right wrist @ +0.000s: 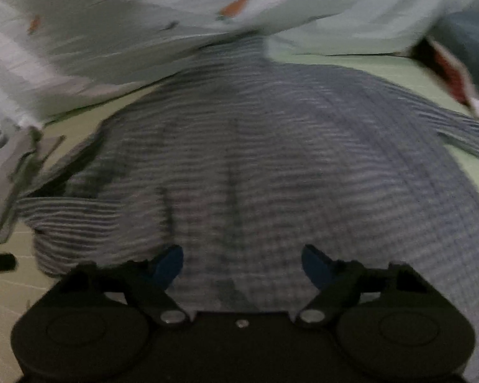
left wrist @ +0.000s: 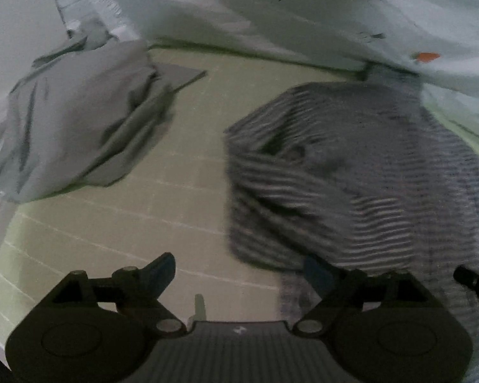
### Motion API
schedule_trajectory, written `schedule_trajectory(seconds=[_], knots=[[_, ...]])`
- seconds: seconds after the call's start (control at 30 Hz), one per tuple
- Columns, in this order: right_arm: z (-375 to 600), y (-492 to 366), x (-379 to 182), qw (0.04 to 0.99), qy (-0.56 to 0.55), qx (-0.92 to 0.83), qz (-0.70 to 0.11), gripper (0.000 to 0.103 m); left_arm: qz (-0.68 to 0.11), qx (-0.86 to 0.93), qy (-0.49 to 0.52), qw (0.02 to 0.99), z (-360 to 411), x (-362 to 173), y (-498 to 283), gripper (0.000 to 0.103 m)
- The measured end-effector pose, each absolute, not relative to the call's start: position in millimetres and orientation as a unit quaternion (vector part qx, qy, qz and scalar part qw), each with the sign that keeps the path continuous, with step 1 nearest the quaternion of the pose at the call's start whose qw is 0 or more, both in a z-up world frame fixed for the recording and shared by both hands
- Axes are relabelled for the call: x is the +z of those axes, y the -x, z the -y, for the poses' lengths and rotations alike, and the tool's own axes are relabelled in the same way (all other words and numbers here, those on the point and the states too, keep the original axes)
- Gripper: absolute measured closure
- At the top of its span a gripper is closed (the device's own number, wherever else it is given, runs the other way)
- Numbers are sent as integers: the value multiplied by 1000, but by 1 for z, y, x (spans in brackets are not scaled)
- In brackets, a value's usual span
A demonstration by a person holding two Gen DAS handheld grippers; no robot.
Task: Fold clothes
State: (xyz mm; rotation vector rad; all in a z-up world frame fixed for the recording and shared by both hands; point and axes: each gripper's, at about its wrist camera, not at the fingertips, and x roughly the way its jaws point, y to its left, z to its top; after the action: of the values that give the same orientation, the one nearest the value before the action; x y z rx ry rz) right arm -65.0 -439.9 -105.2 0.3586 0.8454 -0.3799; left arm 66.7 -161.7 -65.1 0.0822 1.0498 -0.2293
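Note:
A grey-and-white striped garment (left wrist: 351, 175) lies rumpled on a pale green gridded mat (left wrist: 143, 217); in the right wrist view the striped garment (right wrist: 271, 159) fills most of the picture. My left gripper (left wrist: 239, 274) stands open over the mat at the garment's near-left edge, with nothing between its blue pads. My right gripper (right wrist: 242, 265) hangs open above the garment's near part, its pads apart from the cloth. A plain grey garment (left wrist: 79, 121) lies crumpled at the mat's far left. Both views are blurred.
Light bedding with small orange marks (left wrist: 335, 12) is heaped along the far side of the mat, and shows in the right wrist view as the bedding (right wrist: 111, 25). A dark blue and red object (right wrist: 456, 57) sits at the far right. A black rod (left wrist: 475, 284) pokes in at the right.

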Motion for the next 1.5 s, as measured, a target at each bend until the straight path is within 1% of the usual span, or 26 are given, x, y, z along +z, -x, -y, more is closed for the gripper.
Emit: schedule_trajectory(seconds=[0.03, 0.13, 0.17, 0.2, 0.23, 0.27, 0.33, 0.4, 0.47, 0.5, 0.6, 0.63, 0.8, 0.83, 0.87, 0.9, 0.93, 0.97, 1.0, 1.03, 1.07, 1.2, 1.33, 1.5], knots=[[431, 55, -107, 881, -170, -175, -405, 24, -503, -108, -40, 857, 154, -69, -71, 15], [406, 31, -112, 890, -155, -157, -400, 31, -514, -109, -43, 850, 138, -82, -84, 15], [397, 23, -114, 892, -146, -151, -400, 36, -518, -112, -45, 847, 135, -88, -88, 15], [390, 15, -117, 894, -137, -145, -401, 39, -523, -115, -49, 843, 134, -94, -92, 15], [385, 9, -121, 892, -129, -145, -408, 44, -527, -118, -52, 840, 133, -99, -95, 15], [380, 3, -125, 891, -120, -145, -414, 46, -532, -121, -55, 837, 132, -104, -98, 15], [371, -9, -133, 887, -104, -144, -427, 46, -540, -125, -57, 831, 133, -110, -103, 15], [369, -14, -139, 883, -101, -145, -434, 41, -543, -127, -52, 828, 134, -111, -105, 15], [367, -18, -144, 880, -98, -145, -442, 15, -544, -127, -45, 828, 136, -110, -106, 15], [366, -20, -146, 878, -96, -145, -446, 11, -544, -125, -41, 829, 138, -110, -106, 15], [366, -25, -155, 877, -95, -126, -453, 5, -543, -118, -35, 830, 144, -107, -104, 15], [366, -24, -157, 879, -91, -124, -452, 0, -542, -115, -35, 832, 146, -105, -102, 15], [373, -23, -157, 883, -79, -101, -451, 1, -537, -91, -36, 838, 155, -93, -93, 15], [374, -23, -155, 884, -76, -92, -453, 8, -537, -85, -35, 838, 157, -91, -91, 15], [376, -23, -153, 884, -73, -84, -454, 24, -538, -79, -33, 839, 160, -89, -89, 15], [378, -23, -151, 884, -71, -75, -456, 37, -537, -73, -33, 840, 163, -87, -88, 15], [381, -23, -148, 886, -66, -57, -455, 61, -535, -66, -34, 841, 166, -84, -87, 15], [384, -23, -145, 888, -62, -39, -454, 79, -532, -58, -35, 844, 170, -81, -85, 15], [387, -24, -142, 890, -58, -20, -452, 83, -529, -51, -35, 846, 174, -77, -84, 15], [394, -22, -137, 895, -67, -7, -441, 92, -526, -44, -36, 849, 178, -73, -83, 15], [403, -19, -131, 902, -73, 0, -426, 96, -521, -38, -35, 852, 183, -68, -81, 15], [454, -10, -100, 924, -104, -8, -369, 97, -498, -21, -42, 866, 205, -49, -72, 15], [534, -4, -75, 937, -142, -49, -316, 97, -486, -2, -31, 873, 224, -39, -62, 15], [668, 5, -69, 928, -158, -184, -283, 98, -474, 13, -23, 880, 240, -33, -51, 15]])
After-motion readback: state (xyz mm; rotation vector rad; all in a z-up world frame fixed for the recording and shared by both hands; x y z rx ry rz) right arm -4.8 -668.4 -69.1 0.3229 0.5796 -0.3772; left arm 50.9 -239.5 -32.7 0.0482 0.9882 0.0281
